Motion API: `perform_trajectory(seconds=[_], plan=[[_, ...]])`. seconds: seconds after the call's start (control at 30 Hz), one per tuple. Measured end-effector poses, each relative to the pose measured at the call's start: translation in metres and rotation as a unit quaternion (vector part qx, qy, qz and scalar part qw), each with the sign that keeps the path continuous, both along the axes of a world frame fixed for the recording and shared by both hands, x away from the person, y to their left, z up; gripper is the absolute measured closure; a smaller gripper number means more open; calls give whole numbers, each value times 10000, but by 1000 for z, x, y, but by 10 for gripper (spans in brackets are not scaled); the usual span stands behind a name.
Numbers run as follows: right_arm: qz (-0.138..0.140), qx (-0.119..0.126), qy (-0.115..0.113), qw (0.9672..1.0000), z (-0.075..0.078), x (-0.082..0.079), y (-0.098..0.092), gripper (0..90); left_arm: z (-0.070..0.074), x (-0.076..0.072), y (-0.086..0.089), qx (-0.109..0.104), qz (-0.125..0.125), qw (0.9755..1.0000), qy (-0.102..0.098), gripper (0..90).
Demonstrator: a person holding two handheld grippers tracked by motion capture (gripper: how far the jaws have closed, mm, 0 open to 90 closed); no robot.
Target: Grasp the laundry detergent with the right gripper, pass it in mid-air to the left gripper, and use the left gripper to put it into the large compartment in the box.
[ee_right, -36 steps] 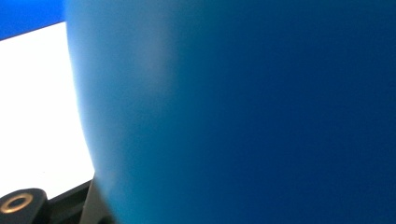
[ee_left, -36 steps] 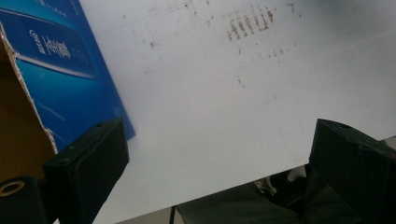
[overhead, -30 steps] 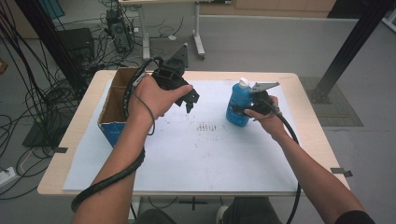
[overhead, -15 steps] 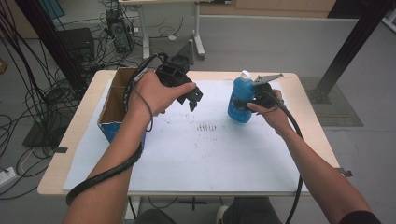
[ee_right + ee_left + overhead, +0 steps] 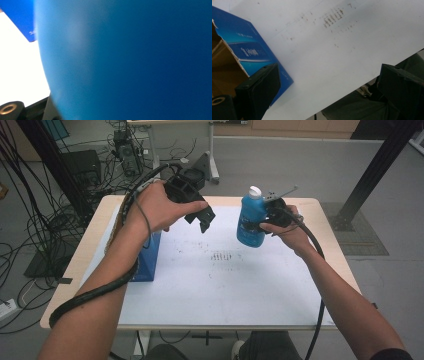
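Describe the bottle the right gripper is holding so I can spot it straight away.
Start at the white mat covering the table. Above its far right part, the right gripper clamps a blue bottle, lifted and upright. Its white cap and rounded body separate it from the open blue box at the left.

A white sheet (image 5: 225,285) lies over most of the table (image 5: 325,210). At its left edge stands an open box (image 5: 147,260), partly behind the left forearm. The left gripper (image 5: 200,217) hangs above the sheet just right of the box. Well to its right, the right gripper (image 5: 260,226) holds a bottle (image 5: 251,217) upright in the air over the sheet's far right part, clear of the surface.
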State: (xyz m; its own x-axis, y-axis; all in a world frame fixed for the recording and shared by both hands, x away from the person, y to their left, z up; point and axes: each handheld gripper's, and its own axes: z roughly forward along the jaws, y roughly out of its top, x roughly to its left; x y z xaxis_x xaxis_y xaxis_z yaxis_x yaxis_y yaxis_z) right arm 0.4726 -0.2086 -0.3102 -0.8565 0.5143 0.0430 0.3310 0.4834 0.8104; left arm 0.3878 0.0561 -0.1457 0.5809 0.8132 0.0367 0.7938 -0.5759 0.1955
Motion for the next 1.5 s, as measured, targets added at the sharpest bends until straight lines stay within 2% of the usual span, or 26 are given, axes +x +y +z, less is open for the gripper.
perform_trajectory(seconds=[0.03,0.1,0.13,0.2,0.33,0.43,0.57,0.6,0.73,0.77,0.8,0.9,1.0,1.03,1.07,1.1,1.17,1.2,1.23,1.27,1.37,1.43,1.47,1.5], plan=[[0,0,0,10000,0,0,0,439,0,0,0,0,0,10000,0,51],[174,-104,38,9998,3,-2,8,439,4,-1,6,-18,-191,9998,27,51],[236,-123,56,9996,3,-3,11,439,4,-1,6,-18,-191,9998,27,51],[311,-149,78,9994,3,-4,16,439,8,-2,12,118,-371,9992,-26,50],[493,-194,72,9986,4,-6,25,438,13,-1,19,253,-489,9984,-121,48],[678,-189,128,9974,5,-10,37,438,19,0,24,391,-777,9959,-246,48],[928,-248,101,9953,6,-14,49,438,26,0,28,318,-982,9943,-254,49],[928,-248,101,9953,6,-14,49,438,30,0,28,317,-1047,9935,-315,49],[1266,-226,125,9916,7,-20,63,438,42,-1,29,320,-1342,9895,-440,45],[1266,-226,125,9916,7,-20,63,438,42,-1,29,320,-1342,9895,-440,46],[1370,-211,130,9903,7,-22,68,438,44,-1,28,337,-1435,9880,-467,46],[1512,-175,142,9882,7,-26,75,439,45,-1,27,378,-1503,9868,-469,46],[1639,-144,126,9863,7,-29,81,438,45,1,25,466,-1677,9838,-434,45],[1639,-144,126,9863,7,-29,81,438,45,1,25,466,-1677,9838,-434,47],[1770,-116,117,9841,8,-32,86,438,44,1,24,482,-1692,9835,-421,47],[1770,-116,117,9841,8,-32,86,438,44,2,23,507,-1713,9831,-411,47],[1916,-70,114,9814,8,-36,93,438,43,4,20,442,-1765,9826,-381,47],[1916,-70,114,9814,8,-36,93,438,43,4,20,442,-1765,9826,-381,46],[2012,-41,100,9795,9,-38,97,438,42,4,17,458,-1824,9815,-366,46],[2012,-41,100,9795,9,-38,97,438,42,4,17,458,-1824,9815,-366,46],[2184,-12,90,9758,10,-42,107,438,38,5,12,584,-1863,9801,-357,47],[2217,-11,83,9751,10,-43,109,438,37,4,10,591,-1908,9791,-372,47],[2333,-6,54,9724,11,-45,114,438,36,4,9,572,-1930,9788,-381,46],[2333,-6,54,9724,11,-45,114,438,35,4,7,589,-1958,9783,-345,46]])
